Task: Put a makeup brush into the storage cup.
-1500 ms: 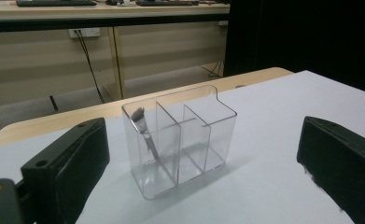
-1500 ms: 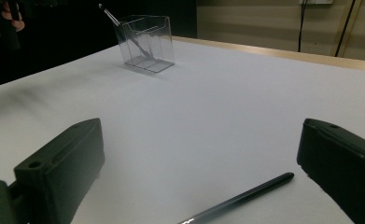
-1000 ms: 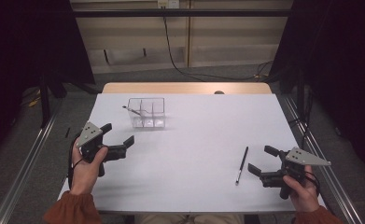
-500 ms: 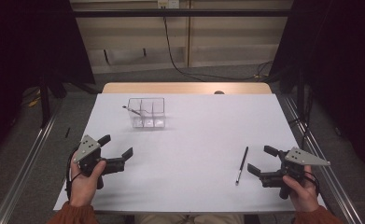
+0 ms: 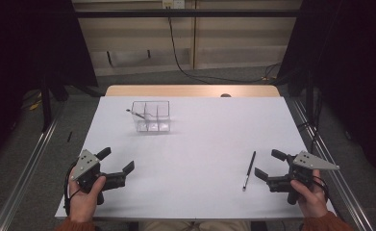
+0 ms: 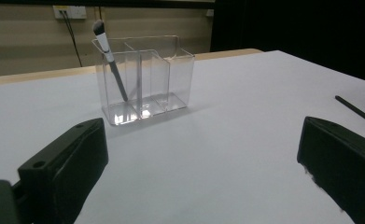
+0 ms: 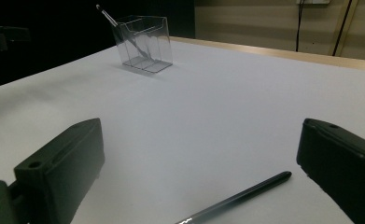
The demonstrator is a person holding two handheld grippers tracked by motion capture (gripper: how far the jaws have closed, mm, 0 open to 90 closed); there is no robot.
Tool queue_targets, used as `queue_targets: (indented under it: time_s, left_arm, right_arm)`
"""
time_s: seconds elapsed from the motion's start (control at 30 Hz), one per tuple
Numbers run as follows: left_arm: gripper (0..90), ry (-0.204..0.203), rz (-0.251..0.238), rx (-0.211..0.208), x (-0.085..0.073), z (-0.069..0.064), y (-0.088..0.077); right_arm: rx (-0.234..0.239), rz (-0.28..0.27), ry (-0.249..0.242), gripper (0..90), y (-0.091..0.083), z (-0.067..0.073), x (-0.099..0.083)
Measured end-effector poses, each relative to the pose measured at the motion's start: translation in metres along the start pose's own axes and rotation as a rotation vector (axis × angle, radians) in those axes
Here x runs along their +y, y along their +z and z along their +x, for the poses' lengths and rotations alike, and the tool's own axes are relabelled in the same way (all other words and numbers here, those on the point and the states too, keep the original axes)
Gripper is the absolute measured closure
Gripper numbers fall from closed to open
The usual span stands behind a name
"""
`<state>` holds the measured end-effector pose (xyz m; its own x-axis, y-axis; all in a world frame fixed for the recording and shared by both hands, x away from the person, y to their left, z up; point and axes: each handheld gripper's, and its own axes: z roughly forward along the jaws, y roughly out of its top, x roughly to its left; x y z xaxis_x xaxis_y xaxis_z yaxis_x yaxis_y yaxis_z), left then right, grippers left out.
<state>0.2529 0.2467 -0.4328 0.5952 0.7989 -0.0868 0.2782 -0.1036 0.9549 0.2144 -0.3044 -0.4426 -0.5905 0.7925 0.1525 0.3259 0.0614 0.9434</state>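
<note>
Closest to me, my right gripper (image 5: 268, 164) sits spread and empty; the pen (image 5: 249, 170) lies just left of it, long axis running away from me. My left gripper (image 5: 117, 161), also spread, is well apart. Farther off, the organizer (image 5: 151, 116) holds what looks like a brush (image 6: 110, 59).

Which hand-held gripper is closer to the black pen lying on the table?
Right. The right hand-held gripper sits just beside the black pen, jaws open toward it without touching. The left hand-held gripper is far across the white table, near its left edge.
</note>
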Motion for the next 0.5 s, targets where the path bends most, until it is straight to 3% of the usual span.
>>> queue_targets:
  time_s: [0.5]
  left_arm:
    - [1.9, -0.009, -0.025, -0.012, -0.0048, -0.0035, -0.0040]
  right_arm:
    - [0.005, -0.003, -0.010, 0.3, -0.0032, 0.0014, -0.0006]
